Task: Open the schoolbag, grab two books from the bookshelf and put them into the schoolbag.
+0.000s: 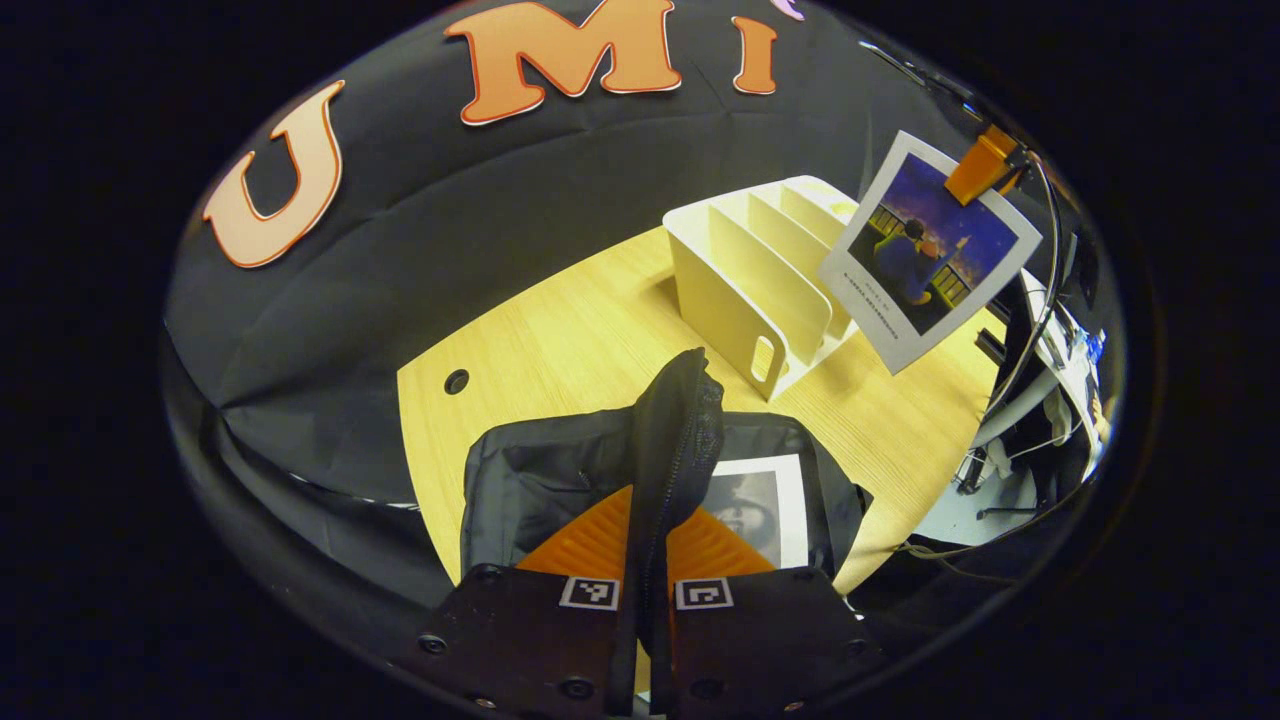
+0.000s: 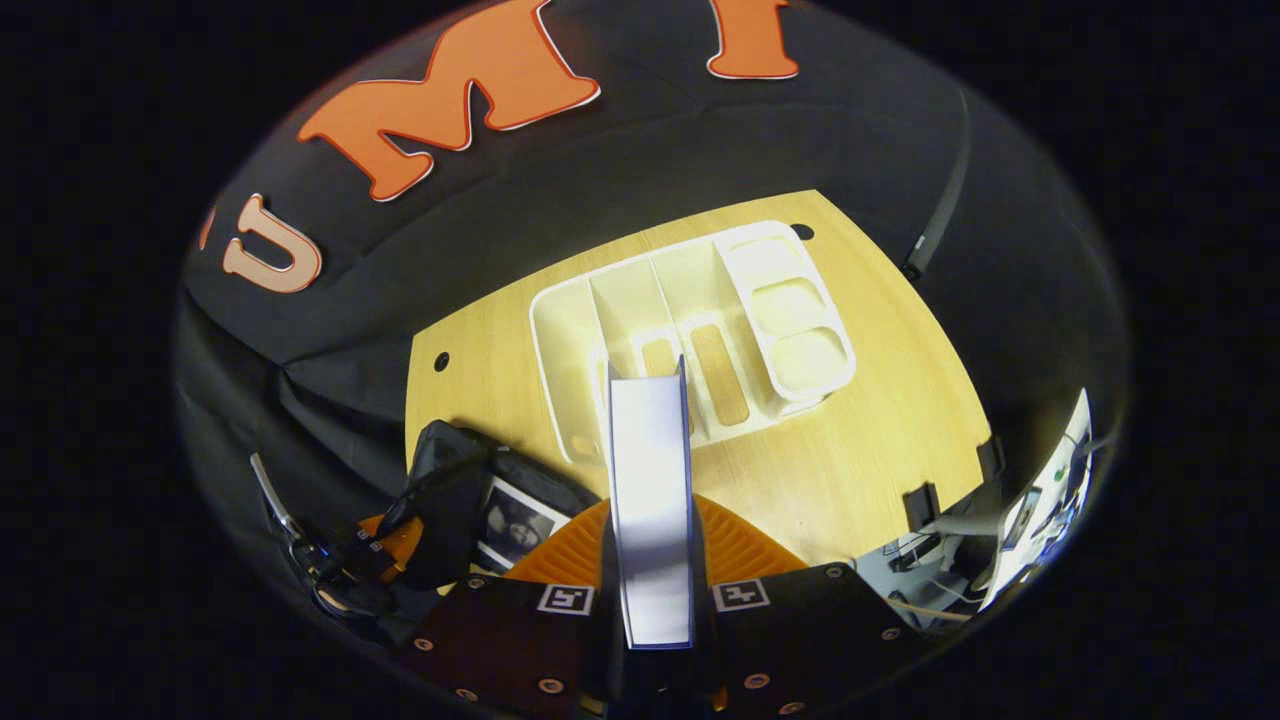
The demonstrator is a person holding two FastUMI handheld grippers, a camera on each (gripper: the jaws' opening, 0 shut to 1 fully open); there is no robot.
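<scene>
The schoolbag [image 1: 560, 480] lies flat on the tabletop [image 1: 560, 340] right below my left gripper [image 1: 648, 560], whose jaws are clamped on its raised zippered flap [image 1: 675, 430], holding the mouth open. Inside I see the first book [image 1: 760, 505] lying flat. Up and to the right, the second book [image 1: 925, 265] hangs in the air, pinched at its top edge by my right gripper [image 1: 985, 165], just in front of the white bookshelf [image 1: 745, 290]. So that book must travel down and toward me to reach the opening.

From the right gripper view, my right jaws are closed on the second book [image 2: 650, 500], its long axis running straight ahead, page edges up. The bookshelf [image 2: 690, 330] sits beyond, empty. The schoolbag [image 2: 470, 500] lies down to my left, near the tabletop's front edge, with my left gripper [image 2: 375, 550] lifting the flap. Open tabletop lies between.
</scene>
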